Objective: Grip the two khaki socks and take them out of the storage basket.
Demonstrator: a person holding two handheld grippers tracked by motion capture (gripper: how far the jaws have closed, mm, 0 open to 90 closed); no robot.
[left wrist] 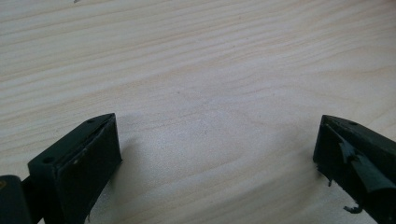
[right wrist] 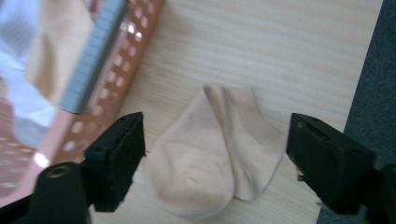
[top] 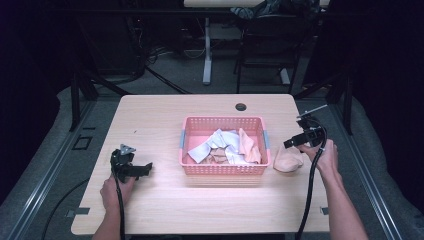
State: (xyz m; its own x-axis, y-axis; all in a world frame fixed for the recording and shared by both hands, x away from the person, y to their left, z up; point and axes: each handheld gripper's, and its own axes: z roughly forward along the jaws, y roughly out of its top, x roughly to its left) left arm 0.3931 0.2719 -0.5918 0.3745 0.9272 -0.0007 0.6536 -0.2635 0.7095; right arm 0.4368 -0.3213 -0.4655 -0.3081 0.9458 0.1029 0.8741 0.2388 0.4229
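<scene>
Peach sock [right wrist: 212, 156] lies flat on the tabletop [top: 165, 210], just beside the basket's right wall, at about four o'clock from the basket's middle in the high view. It is soft knit cloth, folded into a rounded, lobed shape with a finer ribbed band along one edge. I count one such sock outside the basket.

My right tongs [right wrist: 215, 158] stand wide open over it, one black jaw on each side of the sock, neither pad pressing on the cloth as far as I can see. My left tongs [left wrist: 217, 161] are wide open too, with nothing but pale wood grain between the two blocky black jaws; they sit at about eight o'clock from the basket.

The pink basket [top: 222, 170] is one rectangular plastic piece with perforated walls and a grey handle grip at each short end. Inside it is a crumpled heap of cloth [top: 227, 145]: white and peach pieces, soft and creased. I cannot count them apart. The tabletop is smooth, light wood laminate with one dark round cable hole [top: 241, 106] at twelve o'clock.
</scene>
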